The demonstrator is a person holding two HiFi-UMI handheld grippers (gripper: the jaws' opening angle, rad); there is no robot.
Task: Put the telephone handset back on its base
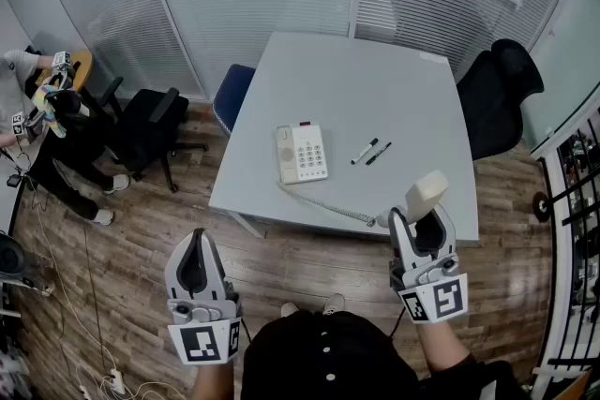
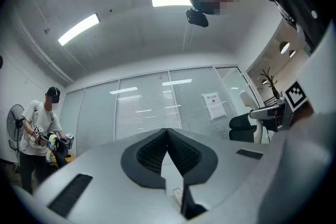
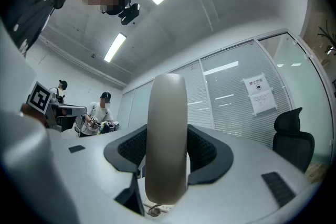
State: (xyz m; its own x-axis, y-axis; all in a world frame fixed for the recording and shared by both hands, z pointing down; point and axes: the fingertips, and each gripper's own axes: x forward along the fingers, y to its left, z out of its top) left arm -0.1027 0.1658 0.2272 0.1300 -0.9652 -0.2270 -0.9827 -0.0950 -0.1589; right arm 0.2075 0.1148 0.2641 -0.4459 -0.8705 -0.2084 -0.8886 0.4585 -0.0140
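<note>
The right tongs (image 1: 427,222) are clamped on the cream handset (image 1: 427,193), one jaw on each of its sides. It stands nearly upright between them, its rounded end poking out past the tips. It is held up in the air over the near edge of the grey worktop (image 1: 394,89), toward the near right corner and well apart from the telephone base (image 1: 302,154).

The base lies flat with its keypad up, close to the near left corner, and its cradle is empty. A coiled cord (image 1: 323,204) runs from the base along the near edge toward the handset. Two markers (image 1: 371,152) lie side by side just to the right of the base, apart from it.

The left tongs (image 1: 196,265) hang low off the near left corner, over the wooden floor. Their jaws are pressed together at the tips with nothing between them.

A black chair (image 1: 497,94) stands by the right edge and a blue chair (image 1: 230,95) by the left edge.
</note>
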